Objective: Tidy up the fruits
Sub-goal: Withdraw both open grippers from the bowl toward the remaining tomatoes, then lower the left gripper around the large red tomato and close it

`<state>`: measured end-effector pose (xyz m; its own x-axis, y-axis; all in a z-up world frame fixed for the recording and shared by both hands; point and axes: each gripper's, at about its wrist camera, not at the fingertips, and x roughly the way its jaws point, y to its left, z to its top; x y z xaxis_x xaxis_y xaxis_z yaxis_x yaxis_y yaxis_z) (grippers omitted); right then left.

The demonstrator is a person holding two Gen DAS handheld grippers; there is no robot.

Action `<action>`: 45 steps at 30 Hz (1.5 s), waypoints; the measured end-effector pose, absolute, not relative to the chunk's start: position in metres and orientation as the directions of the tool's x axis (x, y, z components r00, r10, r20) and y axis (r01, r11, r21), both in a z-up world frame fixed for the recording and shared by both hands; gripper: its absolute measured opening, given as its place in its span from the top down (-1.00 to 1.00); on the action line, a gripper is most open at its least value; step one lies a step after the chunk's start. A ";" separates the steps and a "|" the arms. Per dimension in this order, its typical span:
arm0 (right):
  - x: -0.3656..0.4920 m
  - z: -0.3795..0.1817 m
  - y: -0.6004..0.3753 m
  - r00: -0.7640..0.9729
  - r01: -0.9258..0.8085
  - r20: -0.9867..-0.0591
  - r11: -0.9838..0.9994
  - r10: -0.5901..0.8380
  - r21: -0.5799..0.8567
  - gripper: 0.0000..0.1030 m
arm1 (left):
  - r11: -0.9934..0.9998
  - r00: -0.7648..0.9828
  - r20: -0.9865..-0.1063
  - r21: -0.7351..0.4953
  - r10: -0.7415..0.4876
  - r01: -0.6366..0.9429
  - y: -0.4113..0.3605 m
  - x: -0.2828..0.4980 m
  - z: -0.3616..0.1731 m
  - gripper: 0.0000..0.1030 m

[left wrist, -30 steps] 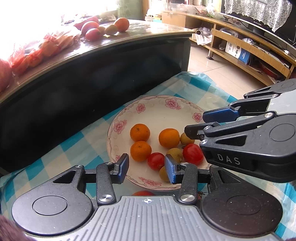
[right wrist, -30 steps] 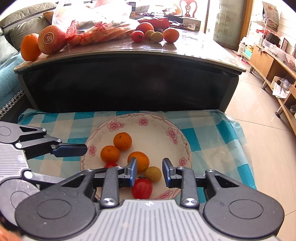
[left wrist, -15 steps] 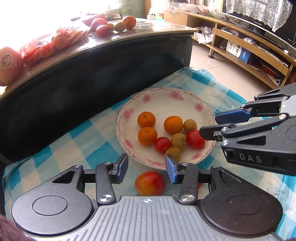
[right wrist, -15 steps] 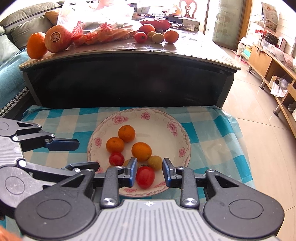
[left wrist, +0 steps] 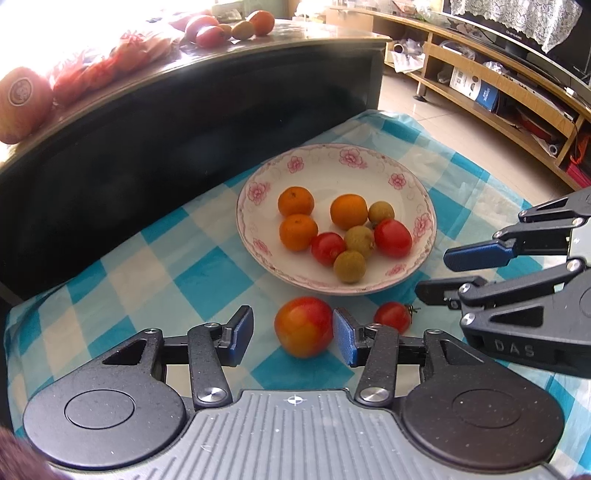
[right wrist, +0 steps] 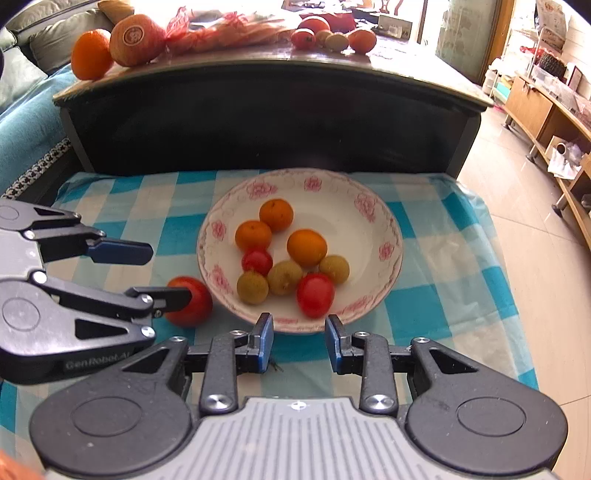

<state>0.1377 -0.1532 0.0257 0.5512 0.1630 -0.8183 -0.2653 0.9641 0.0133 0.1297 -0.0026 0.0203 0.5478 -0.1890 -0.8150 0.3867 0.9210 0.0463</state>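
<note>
Right now the left gripper (left wrist: pixel 291 338) hangs low over the checked cloth (left wrist: pixel 155 266). A big red and orange tomato (left wrist: pixel 303 326) sits on the cloth between its two blue pads. One pad (left wrist: pixel 341 338) looks like it touches the tomato. The other pad is a little way off, and the jaws are opening. So the tomato is not being pinched.

A small red tomato (left wrist: pixel 392 316) lies on the cloth too, just beside the big one and near the edge of the plate (left wrist: pixel 332 158).

The plate is white with pink flowers on its rim. It sits on the cloth in front of a dark table (right wrist: pixel 273 118). Three little oranges, two red tomatoes and three small brown-green fruits lie on it, close together.

The right gripper (right wrist: pixel 299 343) hangs just in front of the plate's near edge. Its blue pads stand close to each other with a small gap, and nothing is between them. Only the cloth shows under it.

More fruit lies on top of the dark table behind, along with a red net bag (right wrist: pixel 221 31).
</note>
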 end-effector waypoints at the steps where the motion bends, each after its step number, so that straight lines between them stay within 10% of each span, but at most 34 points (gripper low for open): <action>1: 0.136 0.024 -0.153 0.545 -0.268 -0.822 0.963 0.166 0.017 0.34 | 0.920 0.545 -0.817 0.047 -0.189 0.389 -0.002 0.129 0.020 -0.12; 45: 0.138 -0.017 -0.137 0.454 -0.364 -0.866 0.931 0.208 0.032 0.31 | 0.911 0.475 -0.852 -0.005 -0.219 0.411 -0.008 0.155 -0.015 -0.28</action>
<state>0.1383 -0.1374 -0.0166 0.4541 0.2077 -0.8664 -0.3643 0.9307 0.0322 0.1552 -0.0083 -0.0153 0.4751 -0.2193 -0.8522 0.4115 0.9114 -0.0051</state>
